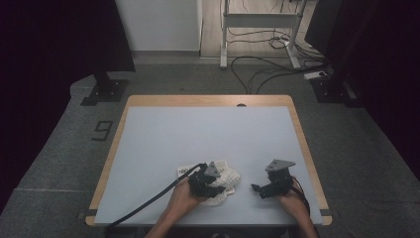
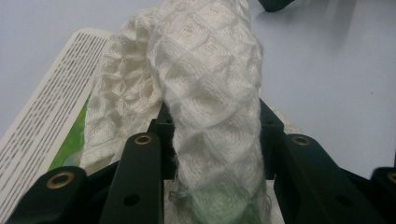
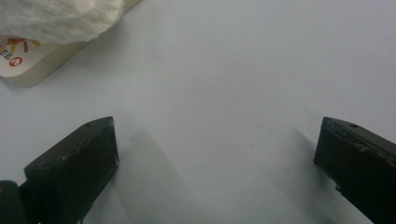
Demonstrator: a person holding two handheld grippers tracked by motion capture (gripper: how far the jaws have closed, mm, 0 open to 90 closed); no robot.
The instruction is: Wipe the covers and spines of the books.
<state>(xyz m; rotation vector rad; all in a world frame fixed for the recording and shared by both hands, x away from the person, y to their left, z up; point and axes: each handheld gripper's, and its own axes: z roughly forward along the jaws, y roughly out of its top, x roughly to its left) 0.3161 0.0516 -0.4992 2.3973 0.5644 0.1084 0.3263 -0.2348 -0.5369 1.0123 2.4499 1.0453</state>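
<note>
left claw (image 1: 218, 190) is clenching the cloth (image 2: 205, 93) near the table's (image 1: 198, 129) front edge, cloth running lengthwise away from it; right claw (image 1: 256, 188), released, is waiting just right.

Place: a lab or recording studio, not a home.
Table: one bare grey-topped table (image 1: 208, 134) with a wooden rim stood alone on grey carpet (image 1: 54, 158).
Surroundings: black curtains (image 1: 44, 44) hung at both sides on floor stands.
Floor: loose cables (image 1: 257, 69) ran to a power strip (image 1: 315, 75) near a metal frame (image 1: 257, 22).
Marking: a taped "9" (image 1: 102, 130) lay beside the table.
</note>
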